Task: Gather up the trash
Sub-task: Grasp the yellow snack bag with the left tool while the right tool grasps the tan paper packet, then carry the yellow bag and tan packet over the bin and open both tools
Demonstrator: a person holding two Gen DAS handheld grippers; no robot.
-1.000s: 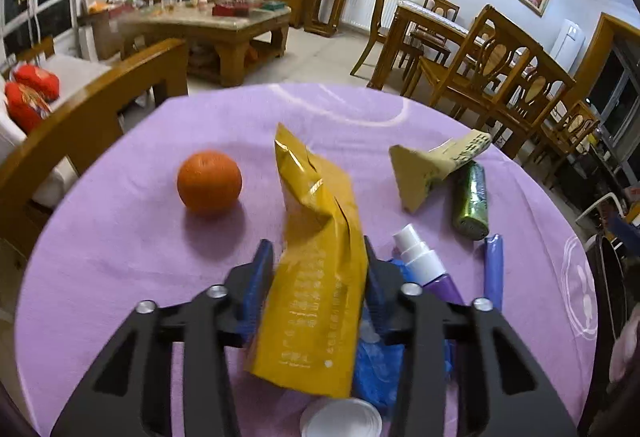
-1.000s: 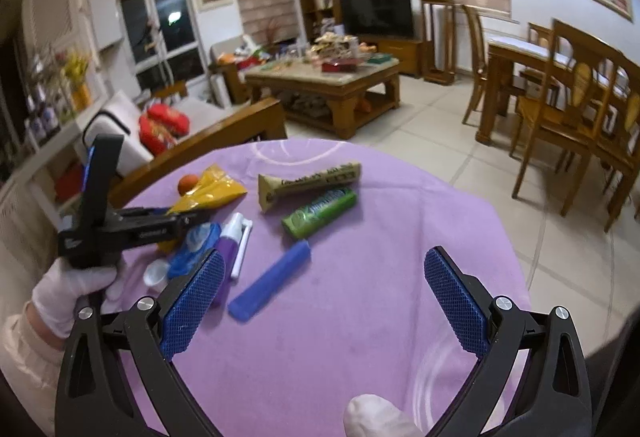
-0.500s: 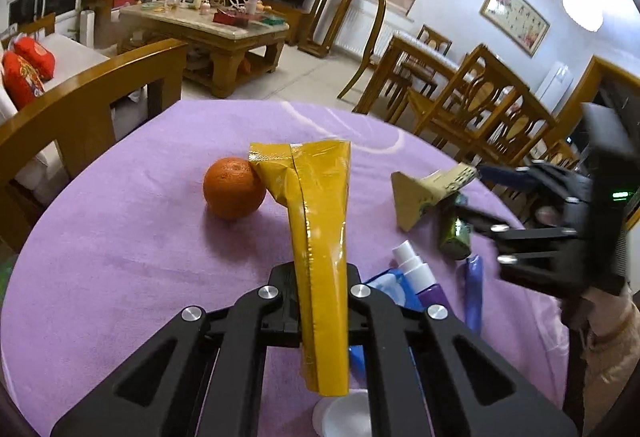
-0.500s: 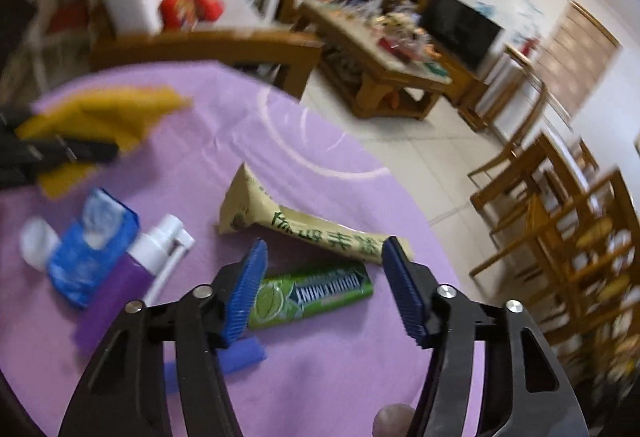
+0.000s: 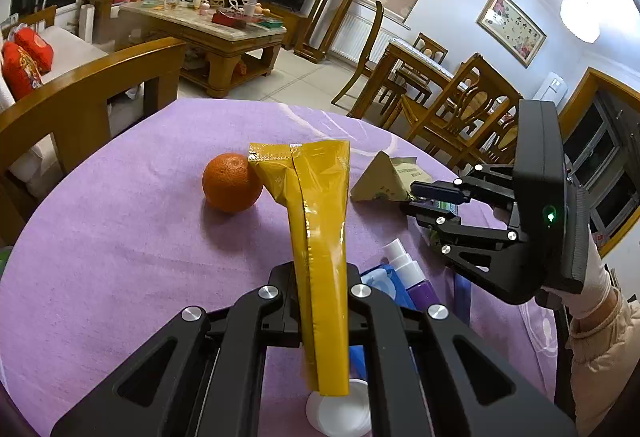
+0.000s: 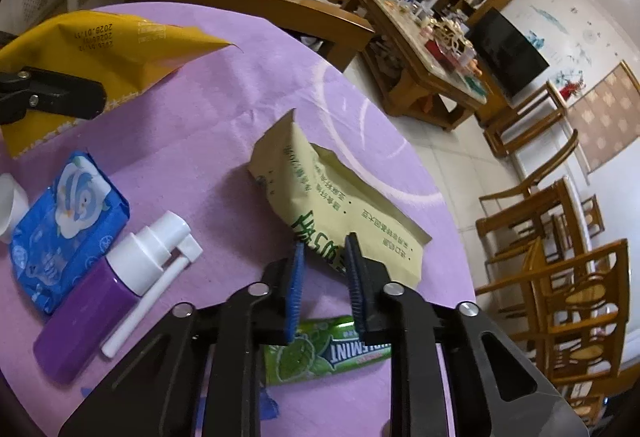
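Since half second ago, right gripper [image 6: 323, 251] advanced onto beige wrapper [image 6: 320, 197], jaws nearly closed around its edge. Left gripper [image 5: 320, 293] clenched on yellow packet [image 5: 316, 237], lifted above table. Green mint wrapper [image 6: 324, 351] uncollected.

On your bench [image 5: 100, 257], the orange [image 5: 232, 183] sits left of the upright wrapper [image 5: 316, 237] pinched in your left hand-held gripper [image 5: 318, 311]. Right of it lies the paper pouch [image 6: 336, 213], its near end between your right hand-held gripper's [image 6: 322, 277] fingers, perhaps touching. The mint pack [image 6: 328, 351] lies under that gripper; spray bottle [image 6: 116, 285] and tissue pack [image 6: 66, 221] lie leftward.
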